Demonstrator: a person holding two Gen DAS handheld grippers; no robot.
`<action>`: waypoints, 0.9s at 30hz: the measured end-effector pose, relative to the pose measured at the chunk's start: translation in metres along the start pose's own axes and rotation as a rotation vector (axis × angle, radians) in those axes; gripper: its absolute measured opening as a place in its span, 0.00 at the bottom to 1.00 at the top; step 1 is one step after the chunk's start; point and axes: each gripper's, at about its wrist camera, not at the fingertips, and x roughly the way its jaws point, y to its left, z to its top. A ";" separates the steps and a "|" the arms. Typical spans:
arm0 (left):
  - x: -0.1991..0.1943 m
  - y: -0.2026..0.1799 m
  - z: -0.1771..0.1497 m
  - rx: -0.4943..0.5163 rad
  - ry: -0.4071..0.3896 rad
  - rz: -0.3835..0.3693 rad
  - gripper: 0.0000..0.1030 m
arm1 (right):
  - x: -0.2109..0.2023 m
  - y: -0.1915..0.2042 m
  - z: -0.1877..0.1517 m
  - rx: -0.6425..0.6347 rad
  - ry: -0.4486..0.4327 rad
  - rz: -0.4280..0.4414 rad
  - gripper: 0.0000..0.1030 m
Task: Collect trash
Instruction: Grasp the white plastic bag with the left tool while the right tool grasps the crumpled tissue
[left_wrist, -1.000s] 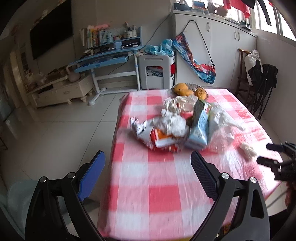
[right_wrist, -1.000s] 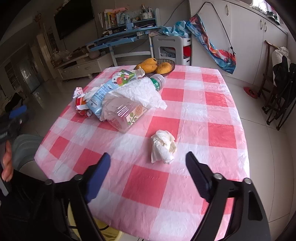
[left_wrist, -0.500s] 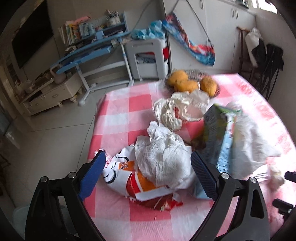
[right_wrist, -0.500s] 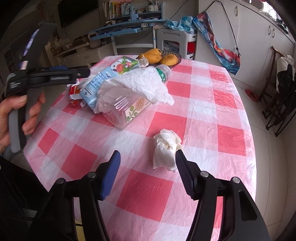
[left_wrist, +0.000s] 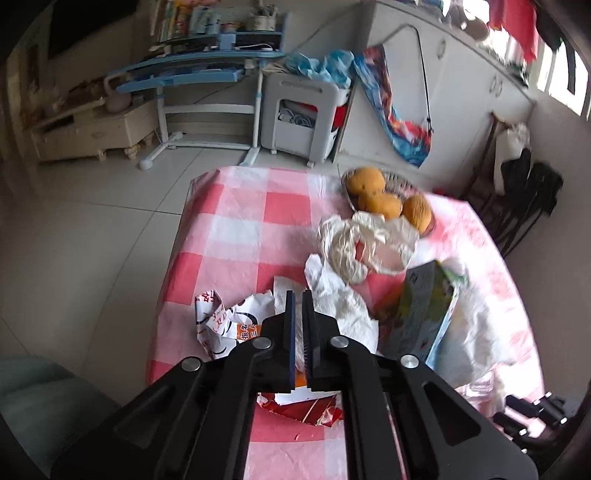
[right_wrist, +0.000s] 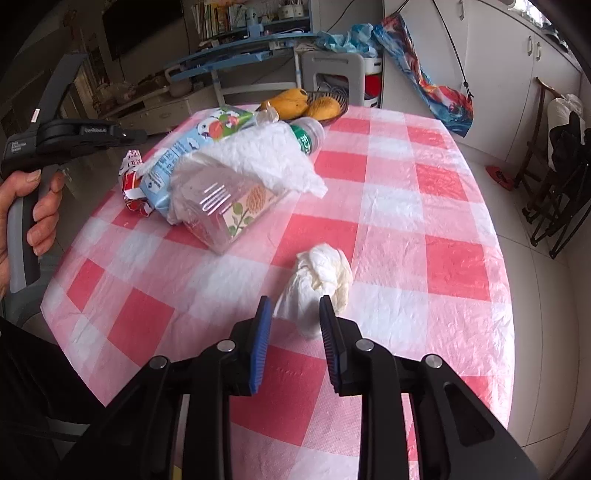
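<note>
A trash pile lies on the pink checked table (left_wrist: 240, 236): a crumpled red and white snack wrapper (left_wrist: 229, 321), white crumpled paper (left_wrist: 340, 299), a blue carton (left_wrist: 424, 314) and a clear plastic box (right_wrist: 221, 210). My left gripper (left_wrist: 298, 295) is shut on the white paper and wrapper edge at the pile's near side. My right gripper (right_wrist: 295, 306) is partly closed, its fingers either side of the near end of a wadded white tissue (right_wrist: 321, 273) that lies apart from the pile.
A basket of mangoes (left_wrist: 384, 199) stands at the table's far end, with a crumpled plastic bag (left_wrist: 369, 240) before it. A plastic bottle (right_wrist: 306, 136) lies in the pile. A pale bin (left_wrist: 37, 406) stands on the floor left of the table. Chairs (right_wrist: 554, 192) stand to the right.
My left gripper moved in over the pile and closed on the paper and wrapper. My right gripper moved forward to the tissue and its fingers narrowed around it.
</note>
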 end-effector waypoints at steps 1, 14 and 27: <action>0.003 -0.001 0.000 0.004 0.014 -0.027 0.05 | 0.001 0.000 0.000 0.002 0.002 -0.002 0.26; 0.041 -0.030 -0.011 0.111 0.126 0.049 0.11 | 0.014 -0.003 0.002 0.013 0.007 -0.032 0.34; -0.013 -0.012 0.009 -0.012 -0.052 -0.100 0.04 | 0.004 -0.003 0.001 0.030 -0.013 0.013 0.13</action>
